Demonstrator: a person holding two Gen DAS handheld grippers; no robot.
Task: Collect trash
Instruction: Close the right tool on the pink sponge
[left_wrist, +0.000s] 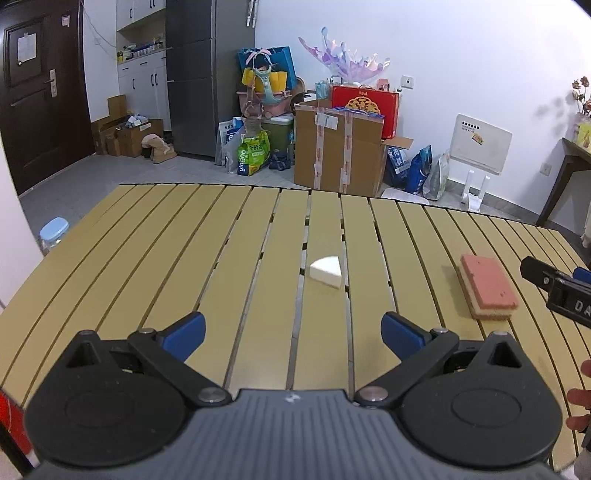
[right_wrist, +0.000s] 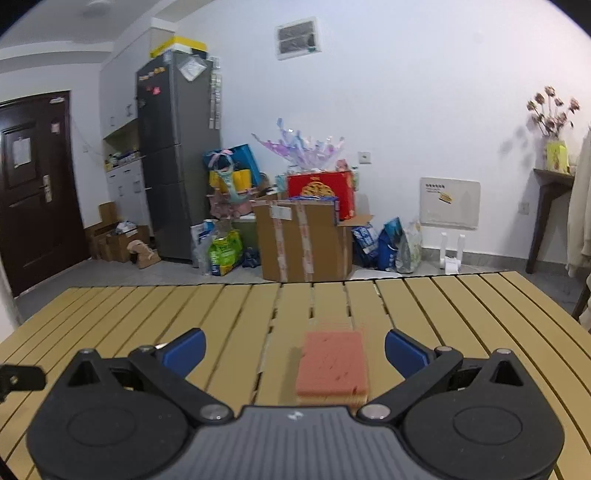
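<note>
Trash on the slatted yellow surface (left_wrist: 166, 258): two pieces visible, both lying loose. White wedge-shaped scrap (left_wrist: 326, 271), foam or sponge by the look, resting near the middle, straddling a gap between slats, straight ahead of the left gripper (left_wrist: 293, 334) and well apart from it. Pink-topped sponge block (left_wrist: 487, 291) with a tan underside lying to the right of the wedge, flat, apart from it. Left gripper spread wide, nothing between the blue pads (left_wrist: 184, 338), hovering over the near part of the surface. Right gripper (right_wrist: 295, 350) also spread wide and empty; in its own view the pink sponge (right_wrist: 332, 365) sits just ahead, roughly centred between the pads (right_wrist: 406, 352), not touched. Tip of the right gripper showing at the right edge of the left view, beside the sponge. No bin, bag or other collection container in either view; location unknown. Judgement: task at or near its start, nothing collected as far as seen, both pieces left to pick up. Likely step in hand: right gripper lining up on the pink sponge, white wedge left for the left gripper. Slat gaps a possible snag for the small wedge.
</note>
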